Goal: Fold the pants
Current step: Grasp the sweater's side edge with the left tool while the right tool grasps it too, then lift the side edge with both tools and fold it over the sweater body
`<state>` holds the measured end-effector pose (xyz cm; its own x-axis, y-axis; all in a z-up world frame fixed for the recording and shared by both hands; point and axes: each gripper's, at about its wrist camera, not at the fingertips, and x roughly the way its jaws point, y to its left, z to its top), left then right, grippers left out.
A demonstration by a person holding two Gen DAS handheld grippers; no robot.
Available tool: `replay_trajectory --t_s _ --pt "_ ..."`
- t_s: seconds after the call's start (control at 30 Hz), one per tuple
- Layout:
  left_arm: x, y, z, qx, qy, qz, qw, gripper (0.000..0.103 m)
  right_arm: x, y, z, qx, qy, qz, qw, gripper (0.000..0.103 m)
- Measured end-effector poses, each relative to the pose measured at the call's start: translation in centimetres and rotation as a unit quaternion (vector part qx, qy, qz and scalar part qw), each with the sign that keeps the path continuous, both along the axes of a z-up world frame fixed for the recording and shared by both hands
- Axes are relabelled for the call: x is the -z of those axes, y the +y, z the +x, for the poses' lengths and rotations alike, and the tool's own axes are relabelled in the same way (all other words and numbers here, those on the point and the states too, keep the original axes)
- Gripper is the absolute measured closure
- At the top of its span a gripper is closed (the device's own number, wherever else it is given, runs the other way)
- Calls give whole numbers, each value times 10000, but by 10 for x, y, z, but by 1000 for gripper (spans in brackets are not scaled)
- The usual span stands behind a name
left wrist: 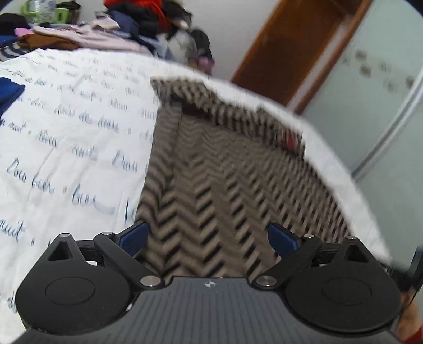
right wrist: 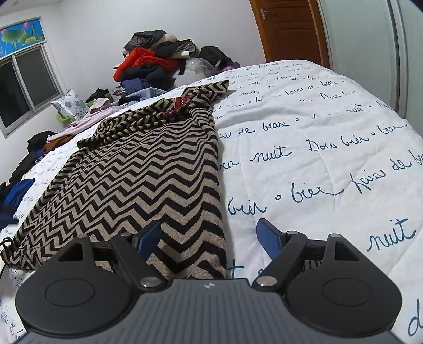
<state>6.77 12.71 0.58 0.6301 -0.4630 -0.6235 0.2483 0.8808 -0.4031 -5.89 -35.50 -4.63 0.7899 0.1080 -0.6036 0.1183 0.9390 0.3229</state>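
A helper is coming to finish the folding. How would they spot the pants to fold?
On the white quilt with blue handwriting, the pants lie spread flat near its edge. Unlike the plain clothes in the clothes pile, they carry a black-and-beige zigzag pattern.

blurred: pants, clothes pile | cut off: quilt

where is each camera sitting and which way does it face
Left wrist: on the left claw, angled down along the zigzag pants toward the wooden door; its open blue fingers show.
Right wrist: on the right claw, angled down over the pants' edge toward the clothes pile; open fingers show.
Shared: pants, script-printed quilt, clothes pile, door.
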Motion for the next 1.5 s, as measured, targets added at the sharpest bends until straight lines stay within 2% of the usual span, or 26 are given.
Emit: replay_trajectory --t_s 0.07,0.13,0.17,0.23,0.3,0.33,0.37,0.43,0.5,0.53,0.57,0.6,0.67,0.73,0.77,0.93,1.03,1.1,1.13,1.17,1.23,1.27,1.3,1.37,1.5 --pt "-9 6 4 -346 55 147 9993 6 0 1 -1 -55 -11 -21 10000 23" --pt "-16 15 2 -592 73 691 9958 6 0 2 -3 -133 -40 13 9999 23" --pt "-21 22 -3 -687 35 1138 9911 6 1 2 -3 -160 -51 43 9998 23" --pt "-34 36 -16 -861 -197 2179 9720 6 3 0 -4 -171 -78 89 9998 23" --pt "-49 51 -28 -1126 -495 3131 9417 6 5 -2 -3 -198 -126 179 9996 20" --pt "-57 57 -34 -1165 -604 3419 9305 5 6 -3 -3 -211 -147 217 9994 19" --pt "-62 63 -35 -1071 -600 3477 9295 2 6 -3 -2 -220 -156 227 9994 19" --pt "-65 63 -35 -590 -378 3135 9470 2 6 -2 -1 -246 -159 215 9993 19" --pt "-52 54 -30 -85 -72 2408 9705 2 6 -2 -2 -257 -159 214 9993 19" --pt "-39 46 -24 209 146 2086 9777 2 5 -2 -2 -267 -161 228 9993 19" --pt "-24 37 -20 421 314 1913 9801 2 5 -2 -3 -273 -164 265 9991 19" --pt "-9 28 -17 558 450 1852 9801 3 5 -2 -4 -283 -171 316 9990 19" --pt "18 12 -11 743 705 1989 9746 10 4 -3 -6 -373 -160 419 9983 19" --pt "36 2 -7 936 828 2046 9708 9 4 -3 -8 -444 -148 503 9976 19" --pt "40 2 -7 976 762 2042 9711 6 5 -4 -8 -483 -140 559 9972 19" --pt "42 -1 -5 1056 697 1675 9777 7 5 -4 -4 -672 -125 865 9939 21" --pt "38 -2 -2 1072 741 1497 9801 12 6 1 0 -783 -86 985 9920 37" --pt "38 -5 -1 1068 717 1480 9806 18 7 1 1 -758 -49 1026 9918 55" --pt "36 -3 -3 1056 694 1479 9809 29 8 -1 1 -719 -24 1084 9915 60" --pt "34 -3 -4 1086 706 1401 9816 52 10 -5 0 -670 3 1163 9910 70" --pt "32 -2 -5 1068 842 1233 9830 69 13 -12 -2 -583 40 1343 9892 79" --pt "32 -1 -4 1039 923 1182 9832 81 13 -15 -3 -555 41 1435 9881 85" --pt "33 0 -4 989 988 1139 9836 87 14 -17 -4 -512 45 1489 9875 89" --pt "33 4 -4 873 1083 1045 9848 92 15 -19 -5 -450 40 1524 9873 92" --pt "26 1 -7 729 1029 1069 9862 95 8 -19 -7 -381 -68 1590 9865 96"
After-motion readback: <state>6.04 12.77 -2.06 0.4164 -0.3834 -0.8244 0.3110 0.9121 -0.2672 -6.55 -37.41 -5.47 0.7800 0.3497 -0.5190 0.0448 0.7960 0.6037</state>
